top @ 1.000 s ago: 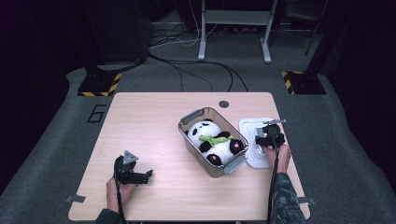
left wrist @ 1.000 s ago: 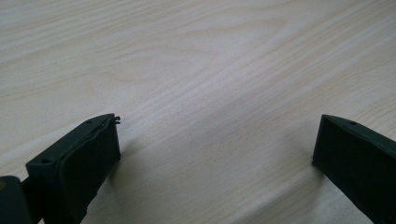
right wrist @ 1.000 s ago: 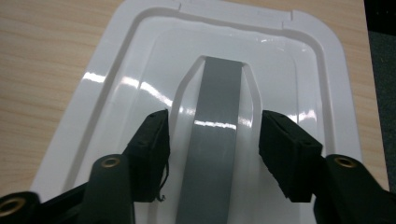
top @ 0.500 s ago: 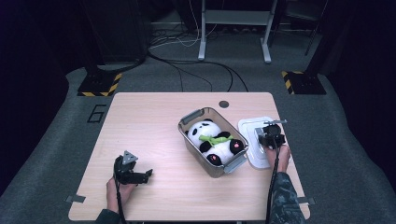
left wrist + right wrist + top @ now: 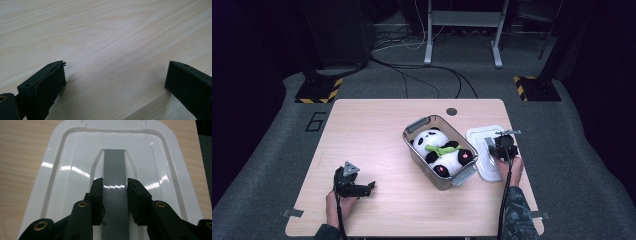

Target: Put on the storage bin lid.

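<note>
A white box lid (image 5: 62, 170) lies flat on the wooden table (image 5: 372, 130), just right of a clear plastic box (image 5: 412, 131). My right gripper (image 5: 114, 183) is shut on the lid's raised grey handle (image 5: 113, 165), one pad pressing each side of the strip. From the high view, the right gripper (image 5: 501, 145) sits over the lid (image 5: 479, 137). A panda plush (image 5: 437, 145) with a green scarf lies inside the box. My left gripper (image 5: 364, 189) rests at the front left of the table, and its jaws (image 5: 115, 70) stand wide open over bare wood with nothing between them.
A small dark round grommet (image 5: 452, 111) sits near the table's far edge. Cables and metal stand legs (image 5: 462, 30) are on the grey floor behind the table. Bare wood (image 5: 362, 135) stretches left of the box.
</note>
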Tool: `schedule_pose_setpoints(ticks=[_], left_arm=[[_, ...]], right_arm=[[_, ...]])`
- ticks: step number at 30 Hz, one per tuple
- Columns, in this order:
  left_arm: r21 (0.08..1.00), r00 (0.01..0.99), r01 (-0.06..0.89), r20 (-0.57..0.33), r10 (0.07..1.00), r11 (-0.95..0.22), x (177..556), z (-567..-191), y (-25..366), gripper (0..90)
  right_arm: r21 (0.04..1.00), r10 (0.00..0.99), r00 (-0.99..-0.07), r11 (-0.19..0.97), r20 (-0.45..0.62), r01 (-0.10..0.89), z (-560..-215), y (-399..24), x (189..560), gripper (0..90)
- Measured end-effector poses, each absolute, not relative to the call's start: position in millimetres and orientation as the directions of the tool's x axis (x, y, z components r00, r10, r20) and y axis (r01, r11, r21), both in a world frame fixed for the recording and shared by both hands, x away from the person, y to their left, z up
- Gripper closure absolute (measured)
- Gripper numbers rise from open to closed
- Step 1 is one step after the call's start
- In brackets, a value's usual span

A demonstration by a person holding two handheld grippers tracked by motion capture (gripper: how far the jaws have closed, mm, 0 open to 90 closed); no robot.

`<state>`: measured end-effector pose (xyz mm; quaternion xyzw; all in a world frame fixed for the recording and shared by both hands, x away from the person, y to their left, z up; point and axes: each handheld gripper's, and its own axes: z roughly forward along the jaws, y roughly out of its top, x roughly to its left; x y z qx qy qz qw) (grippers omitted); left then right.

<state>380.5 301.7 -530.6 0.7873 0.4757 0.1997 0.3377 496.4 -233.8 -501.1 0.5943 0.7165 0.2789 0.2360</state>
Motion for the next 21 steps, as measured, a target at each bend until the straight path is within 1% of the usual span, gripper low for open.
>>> schedule_pose_setpoints(ticks=[3,4,5,6,8,9,10,12,18,21], left_arm=[[0.722,0.467,0.614,-0.007,0.884,-0.319,380.5,-530.6,301.7,2.4],[0.722,0.467,0.614,-0.007,0.884,-0.318,380.4,-530.6,301.7,2.5],[0.722,0.467,0.614,-0.007,0.884,-0.318,380.4,-530.6,301.7,2.6],[0.722,0.468,0.614,-0.008,0.884,-0.319,380.4,-530.6,301.8,2.6],[0.722,0.468,0.614,-0.008,0.884,-0.319,380.4,-530.6,301.8,2.6],[0.722,0.468,0.614,-0.008,0.884,-0.318,380.4,-530.6,301.7,2.6],[0.722,0.467,0.614,-0.007,0.884,-0.318,380.4,-530.6,301.7,2.6],[0.723,0.467,0.614,-0.007,0.884,-0.318,380.4,-530.7,301.7,2.7],[0.723,0.468,0.612,-0.006,0.884,-0.319,380.5,-530.6,301.8,2.8],[0.723,0.469,0.612,-0.006,0.883,-0.32,380.5,-530.6,301.9,2.9]], right_arm=[[0.685,0.985,-0.171,0.125,-0.002,0.718,-502.2,-234.5,495.4,66.3],[0.679,0.984,-0.176,0.11,0.029,0.726,-502.4,-237.5,494.0,58.8],[0.679,0.984,-0.176,0.11,0.029,0.726,-502.4,-237.5,494.0,58.8],[0.676,0.983,-0.179,0.114,0.028,0.728,-502.7,-238.6,492.5,55.6],[0.678,0.983,-0.18,0.112,0.03,0.727,-502.9,-239.7,491.2,57.9],[0.675,0.984,-0.178,0.11,0.032,0.729,-502.7,-239.5,490.8,63.3],[0.678,0.982,-0.185,0.113,0.035,0.726,-502.6,-239.5,490.9,66.1],[0.686,0.981,-0.194,0.126,0.022,0.716,-503.4,-238.3,491.8,66.8],[0.694,0.977,-0.2,0.095,0.072,0.713,-501.2,-238.0,491.7,67.1],[0.711,0.975,-0.215,0.11,0.06,0.695,-496.2,-237.6,490.2,67.1]])
